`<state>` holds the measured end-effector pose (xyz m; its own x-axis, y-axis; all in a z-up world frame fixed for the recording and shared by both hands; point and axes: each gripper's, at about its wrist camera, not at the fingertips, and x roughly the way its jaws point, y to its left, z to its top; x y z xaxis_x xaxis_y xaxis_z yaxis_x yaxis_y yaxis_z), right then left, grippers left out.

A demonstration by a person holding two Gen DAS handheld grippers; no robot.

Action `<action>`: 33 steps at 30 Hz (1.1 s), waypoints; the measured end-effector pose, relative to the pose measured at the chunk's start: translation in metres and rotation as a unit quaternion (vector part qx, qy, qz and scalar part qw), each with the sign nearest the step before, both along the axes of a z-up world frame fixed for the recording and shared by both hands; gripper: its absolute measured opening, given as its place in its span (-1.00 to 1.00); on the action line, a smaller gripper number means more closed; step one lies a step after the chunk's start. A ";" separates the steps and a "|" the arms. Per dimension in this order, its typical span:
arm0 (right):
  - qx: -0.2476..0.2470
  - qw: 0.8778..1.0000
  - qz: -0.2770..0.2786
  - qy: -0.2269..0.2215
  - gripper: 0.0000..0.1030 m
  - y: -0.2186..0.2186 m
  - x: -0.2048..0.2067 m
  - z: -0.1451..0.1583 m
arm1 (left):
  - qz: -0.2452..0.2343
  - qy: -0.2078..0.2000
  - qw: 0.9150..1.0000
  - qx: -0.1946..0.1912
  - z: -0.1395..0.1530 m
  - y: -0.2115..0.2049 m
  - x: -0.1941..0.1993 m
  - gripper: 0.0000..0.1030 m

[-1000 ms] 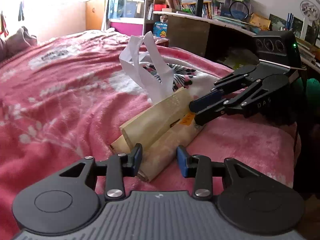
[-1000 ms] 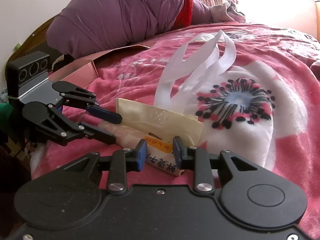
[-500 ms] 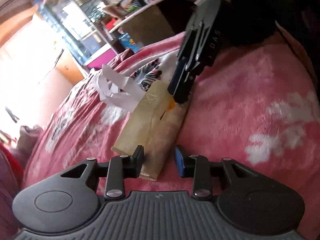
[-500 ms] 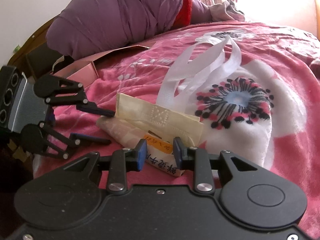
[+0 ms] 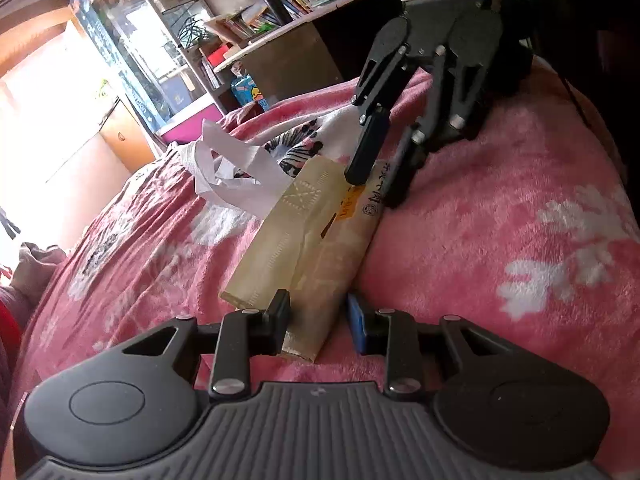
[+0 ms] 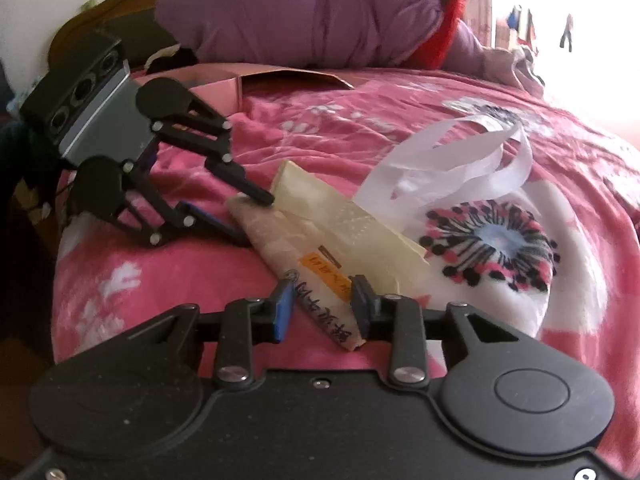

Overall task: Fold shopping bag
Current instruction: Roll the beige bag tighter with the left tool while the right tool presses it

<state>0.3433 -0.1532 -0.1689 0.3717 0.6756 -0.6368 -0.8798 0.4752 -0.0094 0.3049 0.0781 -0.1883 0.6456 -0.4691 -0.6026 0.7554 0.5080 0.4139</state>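
Note:
A cream shopping bag [image 5: 304,240] [image 6: 344,228], folded into a narrow strip, lies on the pink blanket [image 5: 500,220]. Its white handles [image 5: 228,172] [image 6: 460,160] flop out at the far side. My left gripper [image 5: 318,312] [image 6: 256,220] is shut on one end of the strip, one finger on top and one underneath. At the other end, the printed one with an orange label, my right gripper [image 6: 320,304] [image 5: 374,190] straddles the bag. Its jaws are opening, and a small gap shows beside the blue pad.
The bed's blanket has a white patch with a black and pink flower [image 6: 492,248] next to the bag. A purple duvet [image 6: 320,12] and a pink cardboard box [image 6: 224,88] lie by the headboard. A desk and bookshelves [image 5: 280,12] stand past the bed's edge.
Both grippers have rolled, turning the folded bag with them. The right gripper's jaws have spread apart off the bag's end. The white handles have drooped lower.

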 end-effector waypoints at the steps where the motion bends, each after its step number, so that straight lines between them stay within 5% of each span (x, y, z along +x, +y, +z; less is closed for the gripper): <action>1: -0.008 1.000 0.003 -0.010 -0.18 0.003 -0.001 -0.001 | 0.003 0.004 1.000 -0.004 0.000 0.000 0.000 -0.40; 5: -0.023 1.000 0.006 -0.013 -0.11 0.008 0.000 -0.002 | 0.028 0.046 0.998 -0.033 0.006 0.003 0.010 -0.40; 13: 0.010 0.997 -0.003 0.073 -0.12 -0.006 0.003 0.008 | 0.029 0.110 0.993 -0.042 0.019 0.000 0.001 -0.41; 17: 0.053 0.991 -0.009 0.119 -0.25 -0.020 0.011 0.006 | 0.061 0.205 0.965 -0.154 0.020 0.029 0.019 -0.40; 22: 0.112 0.977 -0.059 0.169 -0.38 -0.034 0.031 0.000 | 0.095 0.271 0.931 -0.226 0.014 0.047 0.039 -0.37; 24: 0.118 0.976 -0.066 0.170 -0.39 -0.033 0.034 -0.001 | 0.112 0.304 0.908 -0.267 0.008 0.057 0.049 -0.36; 28: 0.137 0.970 -0.077 0.186 -0.40 -0.036 0.039 -0.005 | 0.131 0.334 0.878 -0.318 0.000 0.069 0.055 -0.35; 33: 0.139 0.974 -0.031 0.177 -0.26 -0.035 0.033 -0.001 | 0.136 0.338 0.871 -0.329 -0.001 0.073 0.055 -0.35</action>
<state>0.3760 -0.1881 -0.1700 0.2064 0.8237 -0.5281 -0.7742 0.4675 0.4266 0.3597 0.1507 -0.1896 0.3891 -0.7417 -0.5464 0.5290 0.6655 -0.5266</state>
